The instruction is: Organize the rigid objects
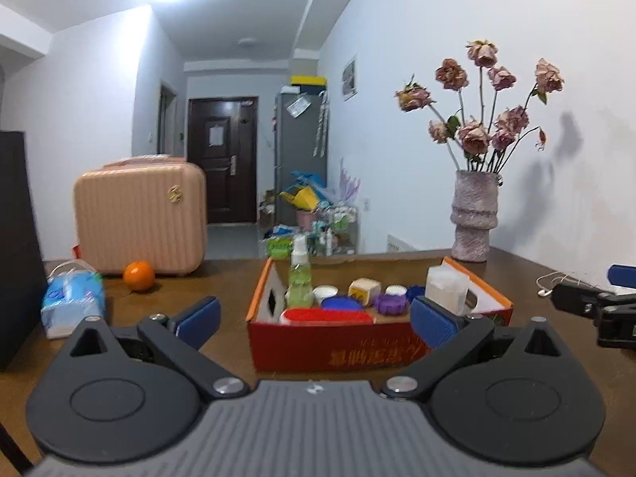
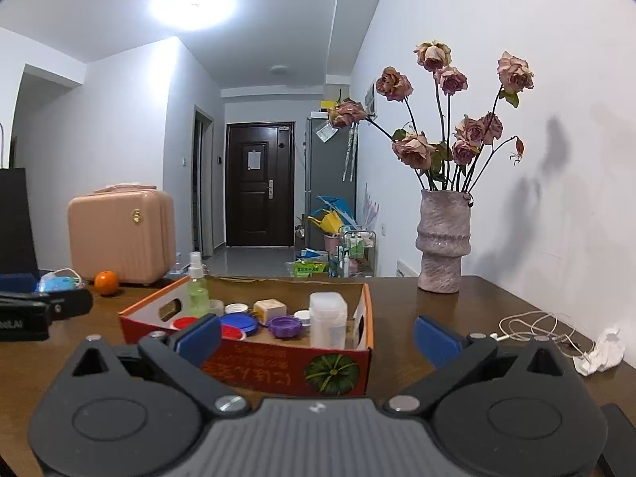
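While both hand-held grippers, left [image 1: 314, 320] and right [image 2: 316, 336], stand spread and empty, the red cardboard box [image 1: 338, 348] of small containers sits just ahead on the brown wooden bench [image 1: 222, 278].

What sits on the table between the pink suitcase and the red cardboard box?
Only bare wooden table between suitcase and box; the orange sits in front of the suitcase. Left wrist view shows it.

Black left gripper [image 1: 314, 318], blue pads, 2 silver screws, ribbed grey base
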A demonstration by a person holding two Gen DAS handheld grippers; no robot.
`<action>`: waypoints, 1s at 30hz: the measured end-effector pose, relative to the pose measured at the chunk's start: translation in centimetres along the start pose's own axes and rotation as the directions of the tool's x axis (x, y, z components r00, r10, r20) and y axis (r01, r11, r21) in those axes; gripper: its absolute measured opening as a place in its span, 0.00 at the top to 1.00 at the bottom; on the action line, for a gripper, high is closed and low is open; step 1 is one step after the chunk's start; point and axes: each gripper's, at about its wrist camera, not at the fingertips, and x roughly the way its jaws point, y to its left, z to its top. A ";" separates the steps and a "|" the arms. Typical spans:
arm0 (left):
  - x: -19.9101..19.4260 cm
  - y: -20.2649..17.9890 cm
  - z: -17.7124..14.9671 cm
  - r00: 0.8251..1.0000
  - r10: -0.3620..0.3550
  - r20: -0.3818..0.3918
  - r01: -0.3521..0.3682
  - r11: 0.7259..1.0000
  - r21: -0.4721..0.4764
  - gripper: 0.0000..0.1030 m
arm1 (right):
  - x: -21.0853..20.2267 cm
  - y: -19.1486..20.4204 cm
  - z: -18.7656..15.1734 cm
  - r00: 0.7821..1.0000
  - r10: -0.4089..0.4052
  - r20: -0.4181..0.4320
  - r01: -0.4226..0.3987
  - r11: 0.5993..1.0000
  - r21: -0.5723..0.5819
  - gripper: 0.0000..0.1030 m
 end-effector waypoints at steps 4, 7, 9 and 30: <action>-2.7 0.5 -1.5 0.999 0.017 -0.050 -0.017 1.000 -0.002 0.00 | -3.4 0.5 -1.0 1.000 0.018 -0.002 -0.018 1.000 0.016 0.00; -5.6 0.7 -2.7 0.998 0.018 -0.057 -0.018 1.000 -0.006 0.00 | -6.1 0.5 -2.2 1.000 0.008 0.002 -0.008 1.000 0.012 0.00; -7.9 0.7 -3.4 0.999 0.009 -0.041 -0.009 1.000 -0.001 0.00 | -7.8 0.6 -2.9 1.000 0.007 -0.016 -0.007 1.000 0.010 0.00; -17.9 -0.8 -6.2 1.000 -0.009 -0.005 0.009 0.999 0.046 0.00 | -17.2 5.1 -7.4 0.997 0.041 -0.071 -0.040 0.999 0.007 0.00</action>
